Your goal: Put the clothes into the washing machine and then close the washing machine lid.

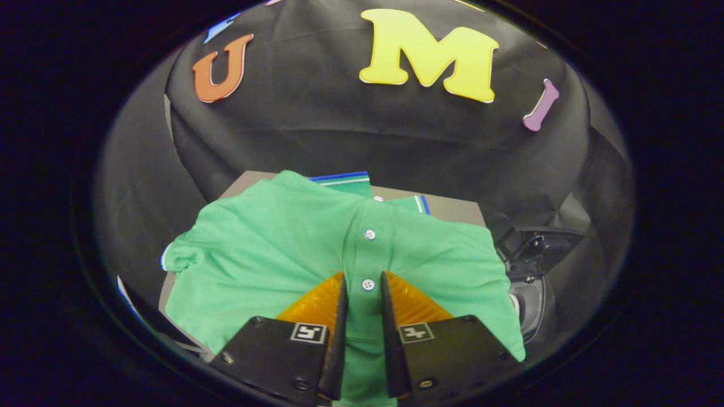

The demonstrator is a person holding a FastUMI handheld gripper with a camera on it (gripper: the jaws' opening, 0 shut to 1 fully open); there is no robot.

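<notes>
Gripper [363, 282]: fingers nearly together, pinched a fold of the green polo shirt [271, 254] along its buttoned placket (one white button [368, 284] sat between the tips). Soft, fine-knit fabric, spread and rumpled over a flat grey surface [452, 209]. Just beside, at right: washing machine [529, 282], dark, rounded, partly hidden.

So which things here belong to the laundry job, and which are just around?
Job:
- green polo shirt, its button placket pinched between the claw fingers
- washing machine, partly visible beside the shirt

Around:
- grey table under the shirt
</notes>
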